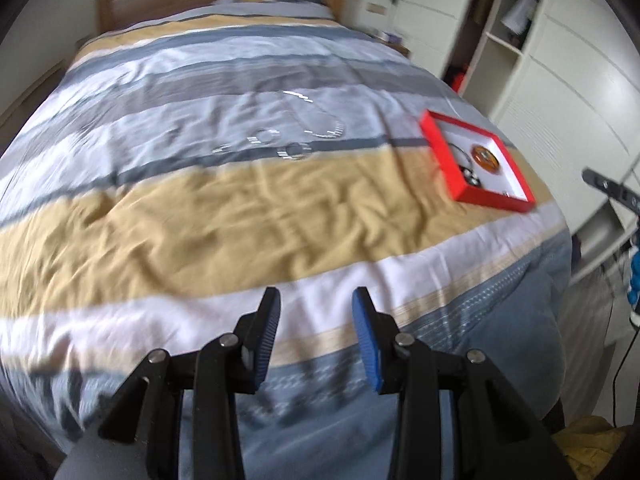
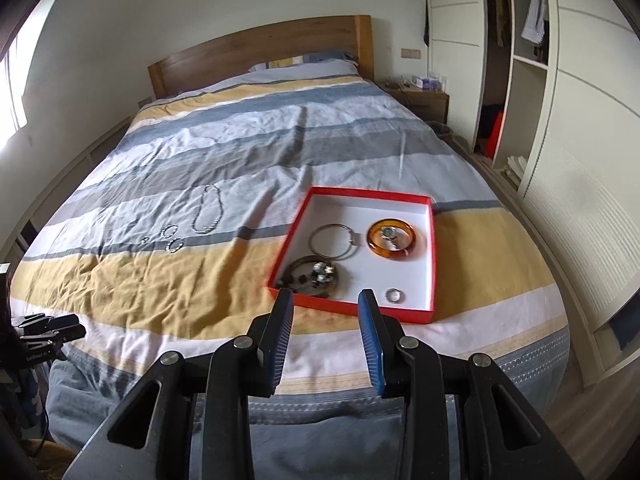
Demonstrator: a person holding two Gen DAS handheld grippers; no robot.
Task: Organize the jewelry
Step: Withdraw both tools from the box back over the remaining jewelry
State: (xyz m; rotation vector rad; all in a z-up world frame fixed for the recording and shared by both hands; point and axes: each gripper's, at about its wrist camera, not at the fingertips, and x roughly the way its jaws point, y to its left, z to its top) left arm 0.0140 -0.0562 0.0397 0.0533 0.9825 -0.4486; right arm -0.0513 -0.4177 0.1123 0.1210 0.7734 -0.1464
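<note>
Both my left fingers [image 1: 316, 336] and my right fingers [image 2: 326, 340] stand apart with nothing between them, hanging over the foot of the bed [image 2: 180, 304]. What remains to gather lies loose on the striped duvet: a long beaded chain necklace [image 2: 207, 210] laid in a loop, two small silvery rings of beads [image 2: 171, 237] just beside it, and a tiny glinting piece [image 2: 145, 239] to their left that I cannot make out. The red box [image 2: 433, 240] sits near the bed's right edge, its white floor already holding a thin wire bangle [image 2: 332, 242], a glossy amber bangle [image 2: 392, 239] with something small resting inside it, a dark tangle of beads and stones [image 2: 314, 274], and a small plain ring [image 2: 394, 295]. My worry is the cloth: it is soft and creased, so closing on a thin chain could pinch a fold of cotton with it, or press the beads down into a wrinkle where I lose them. The necklace is limp and would swing or slide off smooth pads if caught at one end. The box is light card on a yielding quilt close to the edge; a nudge could tip it or shove it off.
</note>
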